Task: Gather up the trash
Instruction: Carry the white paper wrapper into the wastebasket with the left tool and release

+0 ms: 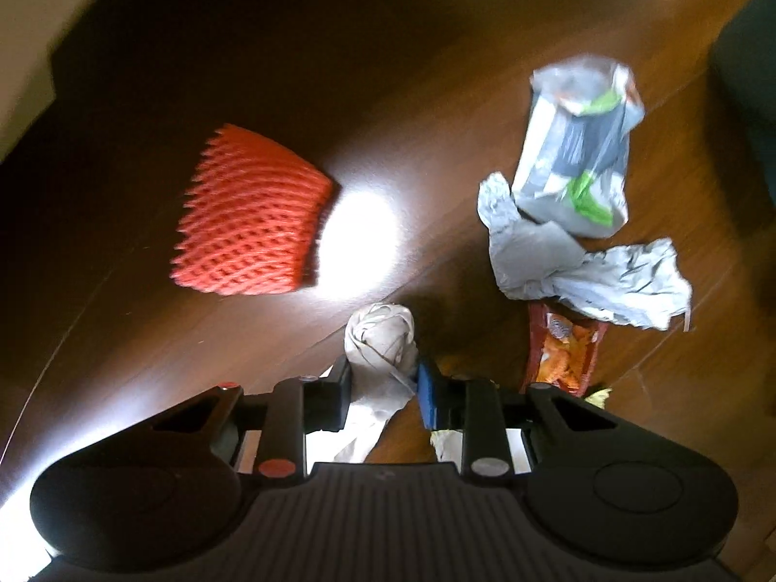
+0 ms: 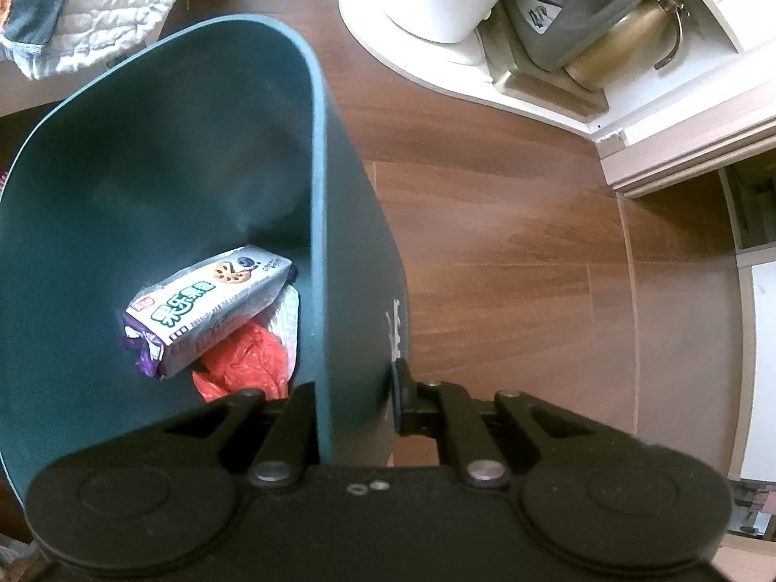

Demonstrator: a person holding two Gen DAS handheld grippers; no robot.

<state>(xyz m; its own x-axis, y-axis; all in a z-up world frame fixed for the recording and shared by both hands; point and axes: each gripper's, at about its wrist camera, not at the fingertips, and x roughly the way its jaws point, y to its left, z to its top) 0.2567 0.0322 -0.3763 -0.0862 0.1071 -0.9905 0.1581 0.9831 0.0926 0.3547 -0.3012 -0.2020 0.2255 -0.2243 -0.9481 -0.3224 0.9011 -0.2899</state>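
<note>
- Left gripper (image 1: 383,390), pointing straight down at the wooden floor (image 1: 436,39): jaws drawn in narrow on a crumpled tissue wad (image 1: 380,339). Both pads appear to touch it; a loose tail hangs back toward the camera.
- Right gripper (image 2: 354,402): nearly shut, pinching the wall of the teal bin (image 2: 320,145), one finger inside, one outside.
- Bin contents, ahead and left of the right gripper: snack packet (image 2: 208,305) lying over red plastic (image 2: 247,359).
- Uncollected, ahead of the left gripper: red foam net (image 1: 250,213) to the left; grey-green wrapper (image 1: 577,145), grey crumpled sheet (image 1: 582,266) and orange snack bag (image 1: 565,354) to the right.
- Risk: tissue is soft and compressible; the grip looks to be on its edge, so it may slide out during carry.
- Risk: the trailing tail may catch the bin rim and pull the wad free.
- Risk: the bin is held by one thin wall only; it could swing or tilt, spilling the packet.
- Risk: left view is blurred, so contact is judged, not confirmed.
</note>
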